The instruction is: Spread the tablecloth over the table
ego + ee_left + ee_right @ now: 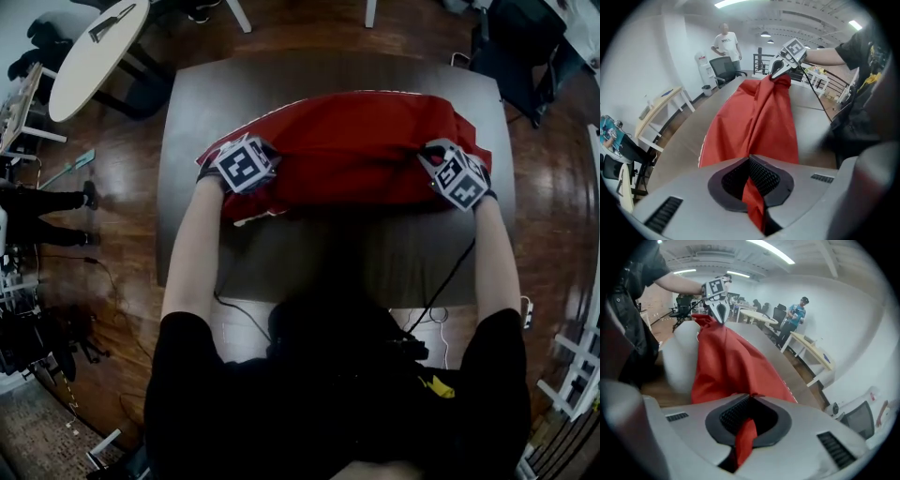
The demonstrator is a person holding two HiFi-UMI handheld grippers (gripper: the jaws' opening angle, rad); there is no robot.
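Spreading step. Left gripper (754, 192) and right gripper (744, 430): fingers (765, 174) pinching the red tablecloth (361, 150), which lies bunched on the bench (328, 258) beyond them. Next, probably, both corners must be drawn evenly nearward.

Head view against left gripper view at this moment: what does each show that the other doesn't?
Only the head view: the whole table with all its edges, its near strip bare, and the person's left forearm. Only the left gripper view: the left gripper seen at its jaws, shut on a pinch of cloth, and a person in a white shirt standing beyond the table. Both: the red tablecloth bunched on the table, and the right gripper at its other end.
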